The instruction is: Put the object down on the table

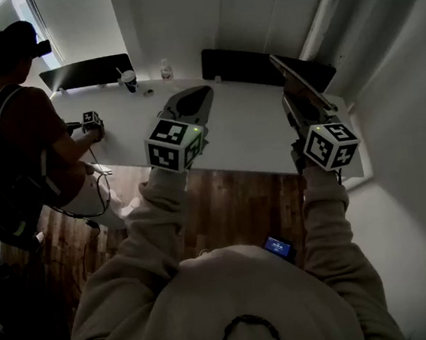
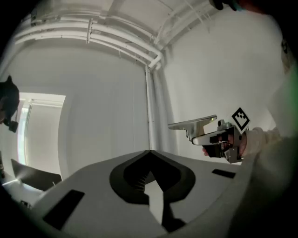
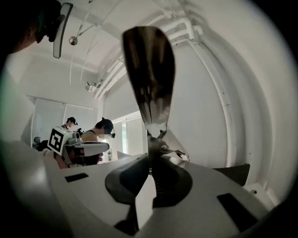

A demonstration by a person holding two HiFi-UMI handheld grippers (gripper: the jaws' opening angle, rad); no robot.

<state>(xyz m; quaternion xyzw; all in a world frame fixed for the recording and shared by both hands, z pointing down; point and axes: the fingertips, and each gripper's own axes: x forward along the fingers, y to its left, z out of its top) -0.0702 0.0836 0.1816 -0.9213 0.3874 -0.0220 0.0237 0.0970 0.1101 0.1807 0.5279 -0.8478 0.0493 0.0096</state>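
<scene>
— where is the metal tool (image 3: 150, 79) at this moment?
— in the air, held over the right end of the white desk (image 1: 247, 130). my right gripper (image 3: 150, 160) has its fingers clamped on the tool's narrow end, so the blade stands clear of the surface.
— and your other hand?
— my left gripper (image 2: 150, 155) hovers beside it with its fingers together on nothing, out of the way. i'd judge the right must lower and tip flat before letting go.
</scene>
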